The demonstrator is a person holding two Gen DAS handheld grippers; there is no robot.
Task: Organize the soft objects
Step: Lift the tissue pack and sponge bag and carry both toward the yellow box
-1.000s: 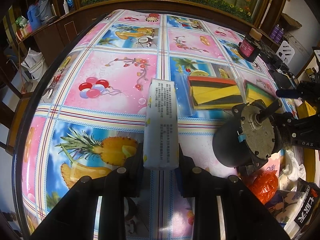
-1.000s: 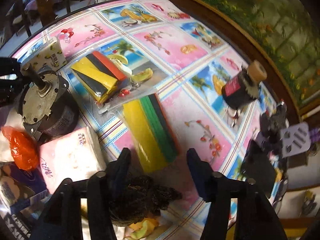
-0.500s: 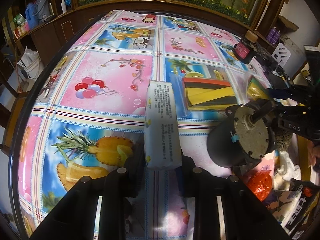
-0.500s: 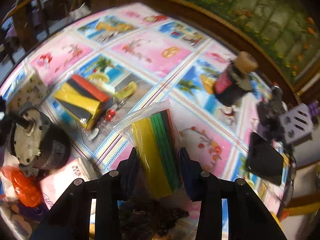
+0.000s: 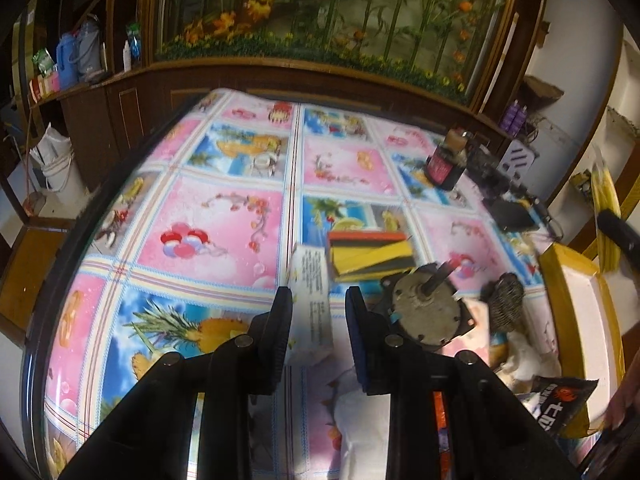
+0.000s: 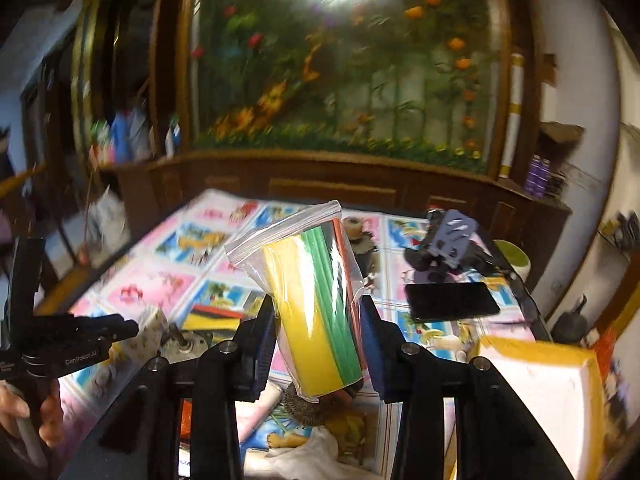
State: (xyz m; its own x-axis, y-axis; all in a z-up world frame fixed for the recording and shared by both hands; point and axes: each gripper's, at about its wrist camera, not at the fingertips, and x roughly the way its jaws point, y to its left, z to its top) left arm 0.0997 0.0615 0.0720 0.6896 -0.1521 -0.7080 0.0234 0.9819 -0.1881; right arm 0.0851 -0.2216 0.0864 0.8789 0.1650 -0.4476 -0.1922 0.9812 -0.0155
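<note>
My left gripper (image 5: 319, 320) is shut on a white tissue pack (image 5: 312, 300) and holds it above the patterned tablecloth (image 5: 216, 216). My right gripper (image 6: 318, 336) is shut on a clear bag of yellow and green sponges (image 6: 316, 304), lifted high above the table. A second sponge bag, yellow, black and red (image 5: 370, 254), lies on the cloth just right of the tissue pack. A yellow-rimmed box with a white inside (image 5: 580, 312) stands at the right; it also shows in the right wrist view (image 6: 548, 392).
A grey motor (image 5: 426, 312) stands right of my left gripper, with a steel scourer (image 5: 506, 304) beside it. A dark bottle (image 5: 444, 160), a phone (image 6: 452, 302) and small gadgets (image 6: 448, 248) lie far right. Snack bags (image 5: 560, 400) clutter the near right.
My right gripper closed on the yellow and green sponge bag and lifted it high off the table. My left gripper raised and tilted up with the tissue pack.
</note>
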